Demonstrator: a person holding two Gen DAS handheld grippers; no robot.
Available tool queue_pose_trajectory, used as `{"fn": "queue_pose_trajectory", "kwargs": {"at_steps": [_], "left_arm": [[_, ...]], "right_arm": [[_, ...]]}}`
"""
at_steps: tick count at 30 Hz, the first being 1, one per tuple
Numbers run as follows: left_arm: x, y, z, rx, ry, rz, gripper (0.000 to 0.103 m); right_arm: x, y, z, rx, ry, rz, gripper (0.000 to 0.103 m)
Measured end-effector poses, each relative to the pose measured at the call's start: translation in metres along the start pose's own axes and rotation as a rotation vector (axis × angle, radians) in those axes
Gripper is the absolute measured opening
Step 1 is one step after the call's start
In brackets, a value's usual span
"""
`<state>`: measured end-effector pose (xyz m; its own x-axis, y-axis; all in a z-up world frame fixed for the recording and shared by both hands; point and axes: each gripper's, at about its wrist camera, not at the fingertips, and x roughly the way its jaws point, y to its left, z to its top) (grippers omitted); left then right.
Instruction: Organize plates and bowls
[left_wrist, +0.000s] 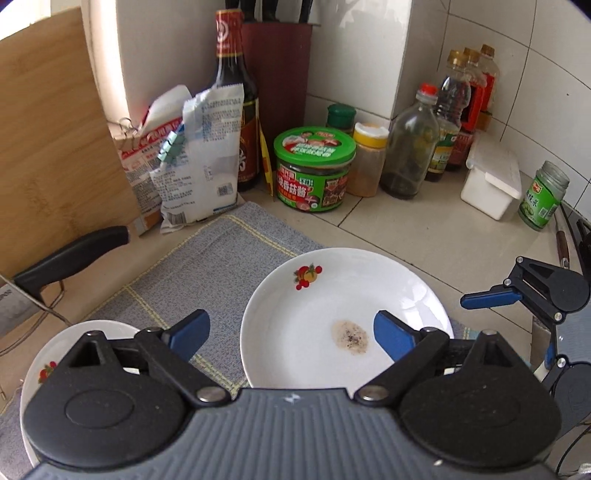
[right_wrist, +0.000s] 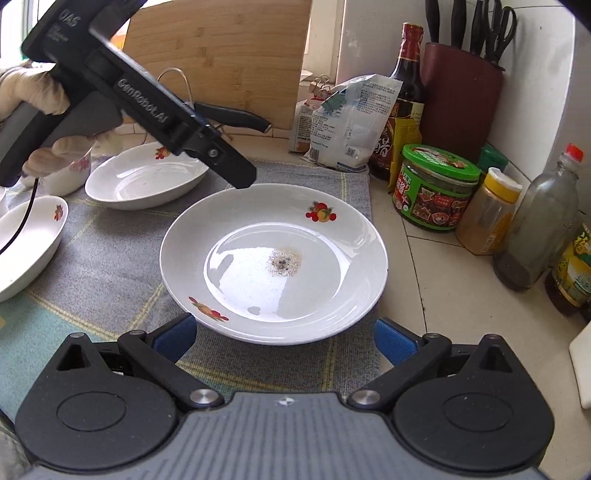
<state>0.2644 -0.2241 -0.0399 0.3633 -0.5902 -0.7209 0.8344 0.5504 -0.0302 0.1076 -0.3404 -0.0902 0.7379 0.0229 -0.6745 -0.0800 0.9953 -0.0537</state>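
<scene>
A white plate (right_wrist: 273, 258) with fruit prints and a brown stain in its middle sits on the grey mat (right_wrist: 110, 266); it also shows in the left wrist view (left_wrist: 343, 317). My right gripper (right_wrist: 284, 338) is open just in front of its near rim. My left gripper (left_wrist: 291, 334) is open and hovers above the plate's left side; its body shows in the right wrist view (right_wrist: 147, 107). A second white dish (right_wrist: 147, 177) lies behind on the mat, another (right_wrist: 26, 240) at the left edge, and a small floral bowl (right_wrist: 70, 173) behind that.
Jars and bottles crowd the right: a green-lidded sauce jar (right_wrist: 436, 188), a yellow-capped spice jar (right_wrist: 487, 218), a glass bottle (right_wrist: 535, 225). A soy sauce bottle (right_wrist: 402, 99), salt bags (right_wrist: 347, 125), a knife block (right_wrist: 461, 92) and a wooden board (right_wrist: 221, 55) stand behind.
</scene>
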Motion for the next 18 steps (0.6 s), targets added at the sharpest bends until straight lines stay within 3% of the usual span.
{"fn": "queue_pose_trajectory", "kwargs": {"at_steps": [3,8,14,18], "left_arm": [[-0.030,-0.009,-0.015,-0.009,-0.087,0.052,0.101],[-0.062,-0.022,-0.045,-0.108,-0.124,0.086,0.102],[-0.092,-0.028,-0.086,-0.255,-0.147,0.163,0.102],[-0.115,-0.032,-0.114,-0.255,-0.160,0.244,0.102]], "right_arm": [[-0.010,0.005,0.002,0.040,-0.028,-0.044,0.103],[-0.020,0.019,0.002,0.049,-0.037,-0.133,0.103],[-0.024,0.044,-0.004,0.016,-0.020,-0.095,0.103],[-0.020,0.064,-0.003,-0.019,0.008,-0.069,0.103]]}}
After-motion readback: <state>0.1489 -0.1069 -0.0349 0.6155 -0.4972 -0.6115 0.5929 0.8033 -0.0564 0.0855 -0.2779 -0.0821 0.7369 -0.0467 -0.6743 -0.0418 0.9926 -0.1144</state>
